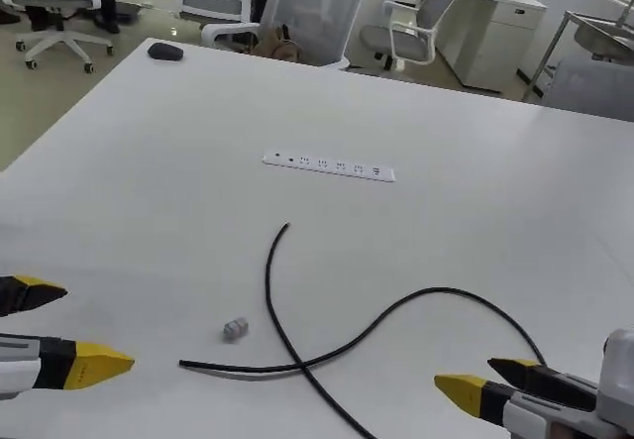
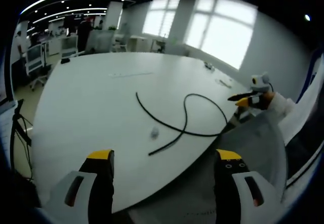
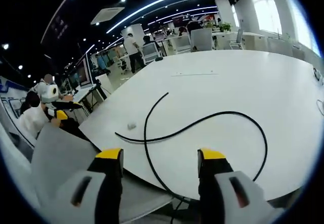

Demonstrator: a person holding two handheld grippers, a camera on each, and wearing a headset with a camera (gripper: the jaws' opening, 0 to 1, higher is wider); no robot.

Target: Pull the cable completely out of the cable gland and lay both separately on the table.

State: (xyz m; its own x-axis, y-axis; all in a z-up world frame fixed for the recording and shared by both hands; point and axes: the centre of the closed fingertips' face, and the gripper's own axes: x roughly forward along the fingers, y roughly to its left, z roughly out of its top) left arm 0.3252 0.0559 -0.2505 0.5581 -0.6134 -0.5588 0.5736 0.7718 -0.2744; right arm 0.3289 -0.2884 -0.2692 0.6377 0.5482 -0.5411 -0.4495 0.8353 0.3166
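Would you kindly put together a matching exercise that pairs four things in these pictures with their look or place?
Things:
1. cable
2. cable gland
3. power strip
4. mouse

Descriptions:
A. white bar lying flat, beyond the cable
B. dark oval near the far edge of the table
C. small grey piece lying apart from the cable
D. long black line that crosses over itself

Pairs: 1-D, 2-C, 3-A, 4-B.

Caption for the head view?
Cable gland and black cable lie apart on white table between open left gripper and right gripper.
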